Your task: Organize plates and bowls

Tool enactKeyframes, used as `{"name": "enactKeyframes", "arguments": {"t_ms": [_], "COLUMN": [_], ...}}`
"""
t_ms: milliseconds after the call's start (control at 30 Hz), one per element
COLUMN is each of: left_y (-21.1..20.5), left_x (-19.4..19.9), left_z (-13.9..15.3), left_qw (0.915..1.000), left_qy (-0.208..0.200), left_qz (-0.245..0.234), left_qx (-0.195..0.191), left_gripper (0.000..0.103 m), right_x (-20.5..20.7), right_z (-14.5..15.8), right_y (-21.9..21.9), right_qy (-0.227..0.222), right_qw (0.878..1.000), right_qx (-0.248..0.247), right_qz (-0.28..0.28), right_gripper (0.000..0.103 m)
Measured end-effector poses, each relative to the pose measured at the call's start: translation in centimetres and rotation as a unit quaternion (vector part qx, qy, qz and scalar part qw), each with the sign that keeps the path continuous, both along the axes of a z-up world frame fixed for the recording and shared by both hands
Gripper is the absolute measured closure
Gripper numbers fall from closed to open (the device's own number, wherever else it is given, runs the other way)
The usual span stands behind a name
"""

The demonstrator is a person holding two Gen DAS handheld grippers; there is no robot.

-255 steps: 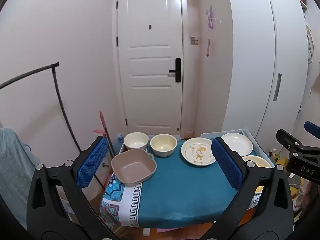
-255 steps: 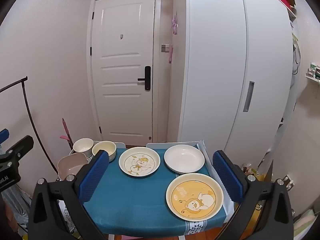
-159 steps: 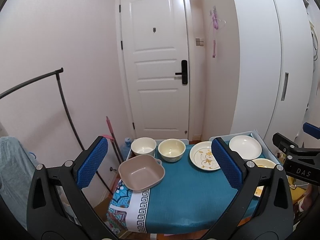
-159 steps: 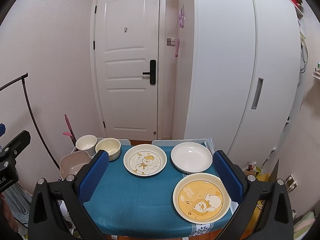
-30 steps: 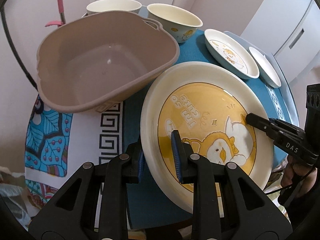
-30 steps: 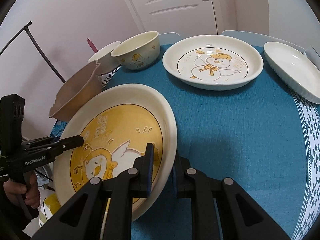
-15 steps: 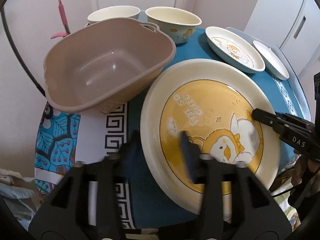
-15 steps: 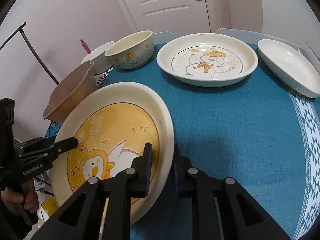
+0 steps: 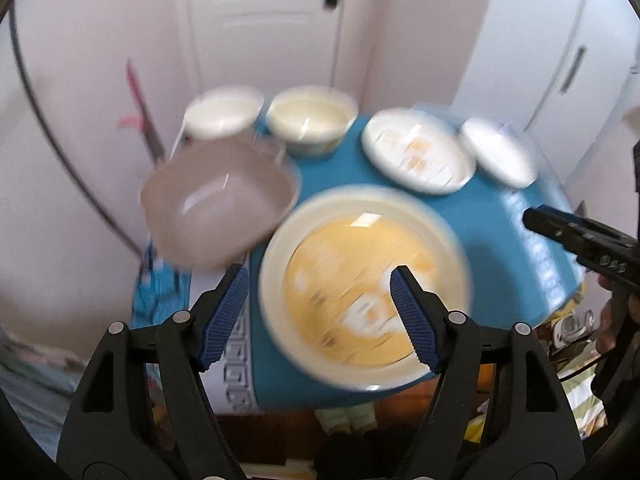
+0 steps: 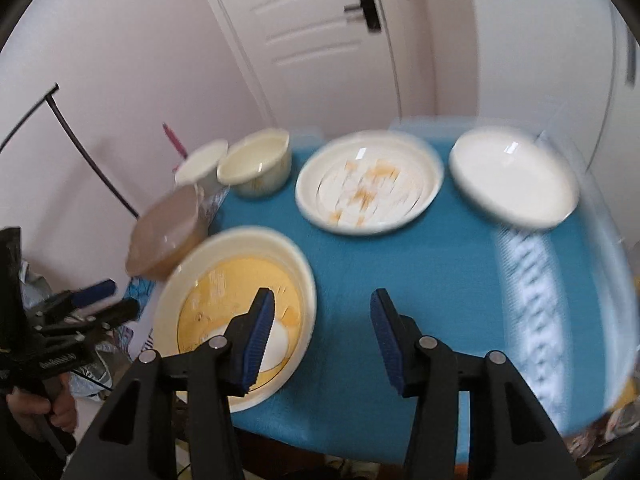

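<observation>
Where both clamped its rim before, left gripper (image 9: 320,312) and right gripper (image 10: 322,338) now wide, yellow plate (image 10: 224,280) free on teal cloth (image 10: 420,280)

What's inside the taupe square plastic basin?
The taupe square plastic basin looks empty: bare floor, only glare. Blur could hide small bits; the right wrist view shows only its outer wall.

Basin (image 9: 218,204) left of plate (image 9: 362,284)

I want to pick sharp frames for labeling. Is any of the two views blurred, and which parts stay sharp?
Left wrist view: dishes smeared by motion blur, yellow plate drawing unreadable; left tongs sharp. Right wrist view: similar blur, strongest near white plate; right tongs sharp.
</observation>
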State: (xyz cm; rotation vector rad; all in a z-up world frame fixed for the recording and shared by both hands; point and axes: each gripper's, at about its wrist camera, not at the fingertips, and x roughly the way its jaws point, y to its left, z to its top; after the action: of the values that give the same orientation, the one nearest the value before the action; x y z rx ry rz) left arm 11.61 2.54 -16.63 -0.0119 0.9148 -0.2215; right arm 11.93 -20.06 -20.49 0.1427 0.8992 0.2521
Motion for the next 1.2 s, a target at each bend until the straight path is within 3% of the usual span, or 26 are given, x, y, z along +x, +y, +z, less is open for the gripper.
{"name": "enactKeyframes", "arguments": {"t_ms": [67,100,133,167,200,300,467,767,833,967,1100,1200], "left_y": [-1.9,-2.8,-3.8,-4.7,-5.8,-9.2,-15.4,-25.7,-26.8,-28.9,-30.2,-30.7], "left_x": [0.5,0.8,1.1,1.5,1.9,4.4,9.7,20.0,21.4,24.2,26.5,28.1], "left_z": [3.1,4.2,5.3,6.3,7.2,9.1,10.0,3.8,1.8,-2.4,-6.0,-8.2], "left_qw": [0.9991,0.9982,0.9968,0.9946,0.9922,0.9874,0.9780,0.9676,0.9664,0.9638,0.9598,0.9587], "left_qy": [-0.035,-0.050,-0.070,-0.091,-0.107,-0.113,-0.098,0.007,0.029,0.069,0.108,0.125], "left_qz": [-0.023,-0.031,-0.039,-0.049,-0.064,-0.110,-0.182,-0.249,-0.252,-0.257,-0.259,-0.256], "left_qx": [-0.004,-0.003,-0.002,-0.005,-0.008,-0.016,-0.027,-0.041,-0.039,-0.021,-0.006,0.001], "left_gripper": [0.017,0.003,0.000,0.000,0.000,0.000,0.000,0.001,0.006,0.018,0.035,0.039], "right_x": [-0.3,-0.5,-0.6,-0.7,-0.6,-0.4,1.1,4.5,5.6,7.6,9.2,10.2], "right_z": [2.5,3.7,4.4,5.3,5.9,7.6,7.8,4.1,2.4,-2.0,-5.3,-6.8], "right_y": [-1.4,-2.4,-3.2,-4.3,-5.1,-8.0,-12.7,-20.2,-21.0,-22.5,-23.6,-23.9], "right_qy": [-0.018,-0.031,-0.039,-0.050,-0.056,-0.076,-0.044,0.000,0.015,0.055,0.079,0.086], "right_qw": [1.000,0.999,0.998,0.997,0.996,0.992,0.987,0.977,0.975,0.967,0.958,0.955], "right_qx": [-0.012,-0.015,-0.017,-0.021,-0.021,-0.024,-0.051,0.039,0.056,0.101,0.131,0.140], "right_qz": [-0.014,-0.027,-0.039,-0.058,-0.070,-0.101,-0.146,-0.208,-0.214,-0.228,-0.242,-0.248], "right_gripper": [0.056,0.045,0.035,0.012,0.000,0.000,0.000,0.001,0.007,0.033,0.043,0.048]}}
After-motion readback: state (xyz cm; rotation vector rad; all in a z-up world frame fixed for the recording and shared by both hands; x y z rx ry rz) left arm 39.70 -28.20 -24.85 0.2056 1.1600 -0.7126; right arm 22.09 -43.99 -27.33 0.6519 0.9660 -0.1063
